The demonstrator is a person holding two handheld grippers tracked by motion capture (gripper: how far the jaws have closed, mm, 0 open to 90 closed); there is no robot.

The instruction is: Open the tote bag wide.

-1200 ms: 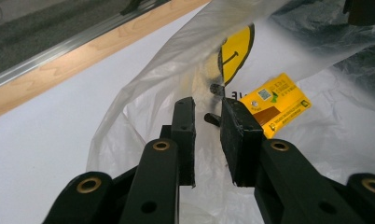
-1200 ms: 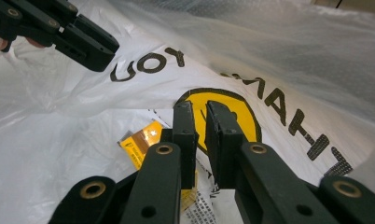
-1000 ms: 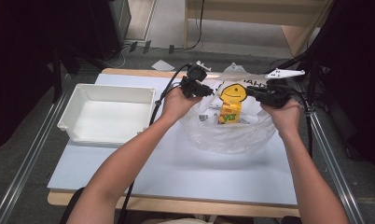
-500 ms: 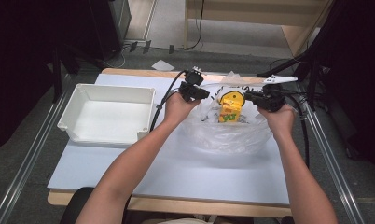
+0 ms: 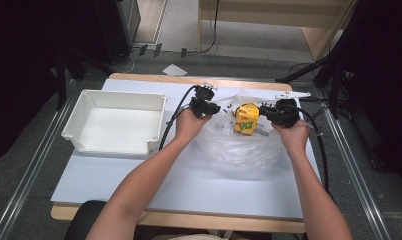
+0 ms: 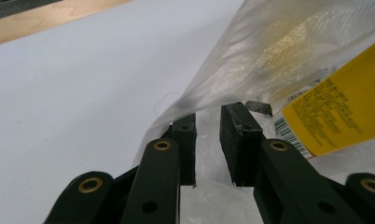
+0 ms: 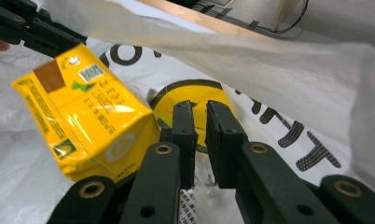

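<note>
A clear plastic bag (image 5: pixel 244 147) with black and yellow print rests on the table, its mouth held apart between my two grippers. My left gripper (image 5: pixel 211 107) is shut on the bag's left edge, and the film (image 6: pixel 279 46) runs between its nearly closed jaws (image 6: pixel 207 121). My right gripper (image 5: pixel 266 112) pinches the right edge, with film (image 7: pixel 269 51) caught between its jaws (image 7: pixel 200 116). A yellow carton pack (image 5: pixel 246 119) stands inside the bag between the grippers, close to both (image 6: pixel 337 107) (image 7: pixel 87 112).
A white rectangular tray (image 5: pixel 116 95) sits empty at the table's left, beside the left hand. The pale blue table top (image 5: pixel 189 185) stretches toward the person. Cables trail from both grippers; a black stand and its cables are off the right edge.
Both hands have sunk toward the table with the bag still gripped, and the bag has settled lower and spread out. The yellow pack stays inside it.
</note>
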